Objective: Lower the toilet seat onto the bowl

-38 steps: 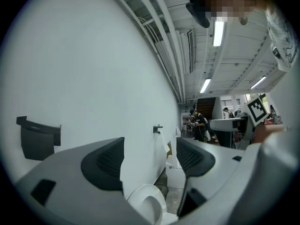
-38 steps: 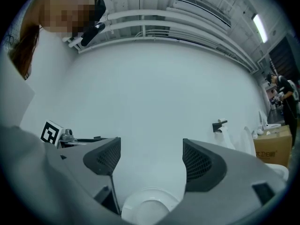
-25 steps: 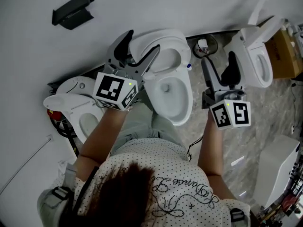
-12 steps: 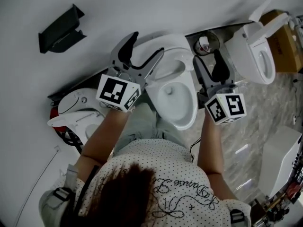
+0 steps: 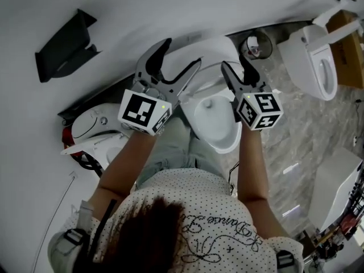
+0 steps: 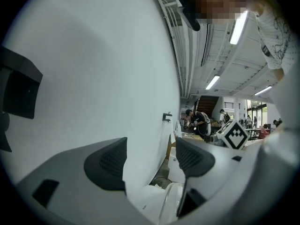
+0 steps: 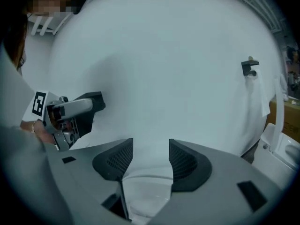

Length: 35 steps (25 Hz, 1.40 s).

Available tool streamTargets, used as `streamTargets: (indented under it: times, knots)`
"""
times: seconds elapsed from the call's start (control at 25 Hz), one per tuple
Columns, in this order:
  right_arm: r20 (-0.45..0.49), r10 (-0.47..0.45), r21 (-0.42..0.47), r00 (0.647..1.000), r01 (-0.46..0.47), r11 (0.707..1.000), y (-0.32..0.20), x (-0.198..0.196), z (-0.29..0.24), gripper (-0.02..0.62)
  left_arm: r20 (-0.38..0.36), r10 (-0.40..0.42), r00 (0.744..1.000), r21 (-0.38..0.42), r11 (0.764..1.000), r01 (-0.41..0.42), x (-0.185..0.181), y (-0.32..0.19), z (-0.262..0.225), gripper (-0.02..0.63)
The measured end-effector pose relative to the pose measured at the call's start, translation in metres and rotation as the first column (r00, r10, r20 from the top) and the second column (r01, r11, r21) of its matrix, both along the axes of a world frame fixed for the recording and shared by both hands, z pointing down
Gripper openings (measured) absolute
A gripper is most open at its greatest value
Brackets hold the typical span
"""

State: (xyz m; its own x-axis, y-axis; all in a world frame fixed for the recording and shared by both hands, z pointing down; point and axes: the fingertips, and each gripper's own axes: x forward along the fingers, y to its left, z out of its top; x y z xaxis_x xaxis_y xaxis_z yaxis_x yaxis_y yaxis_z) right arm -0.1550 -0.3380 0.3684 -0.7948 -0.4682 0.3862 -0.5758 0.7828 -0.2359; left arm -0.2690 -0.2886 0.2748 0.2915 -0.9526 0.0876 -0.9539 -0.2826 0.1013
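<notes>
Right gripper (image 5: 236, 64) shifted inward and down to the raised toilet seat (image 5: 211, 48); jaws just closing, part-open, seat's top edge between them, pads not seen pressing. Left gripper (image 5: 179, 54) spread, empty; seat upright at wall (image 5: 170, 10), above bowl (image 5: 227, 144).

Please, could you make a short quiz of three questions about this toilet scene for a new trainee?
1. True or false: the middle seat already lies on its bowl.
2. What is fixed on the wall at the upper left of the head view? A. black holder B. mirror C. towel
3. Fill in: the left tongs are ___ (open or shut).

Key
1. False: the seat is up.
2. A
3. open
</notes>
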Motion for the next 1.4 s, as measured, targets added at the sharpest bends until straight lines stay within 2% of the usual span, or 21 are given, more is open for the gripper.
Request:
streamTargets:
  times: [0.24,0.32,0.64,0.92,1.4]
  knots:
    - [-0.108,-0.049,-0.098,0.993,0.038,0.994,-0.002,-0.015,0.059,0.216,-0.008,0.002,1.000,-0.033,0.999,-0.002,-0.015,-0.007,0.018,0.321]
    - [-0.143,-0.076,-0.123,0.987,0.058,0.991,0.000,-0.018,0.073,0.171,-0.011,0.000,1.000,-0.040,0.999,0.000,-0.018,-0.010,0.022,0.320]
    - [-0.202,-0.147,-0.234,0.968,0.098,0.967,0.007,-0.025,0.107,0.172,-0.012,-0.011,1.000,-0.059,0.998,0.010,-0.027,-0.014,0.031,0.319]
    - [-0.233,-0.195,-0.268,0.953,0.130,0.955,0.011,-0.026,0.112,0.172,-0.008,-0.025,1.000,-0.062,0.998,0.024,-0.029,-0.015,0.032,0.318]
    - [-0.257,-0.226,-0.275,0.940,0.153,0.949,0.026,-0.010,0.106,0.173,0.001,-0.027,1.000,-0.057,0.998,0.027,-0.006,-0.007,0.028,0.314]
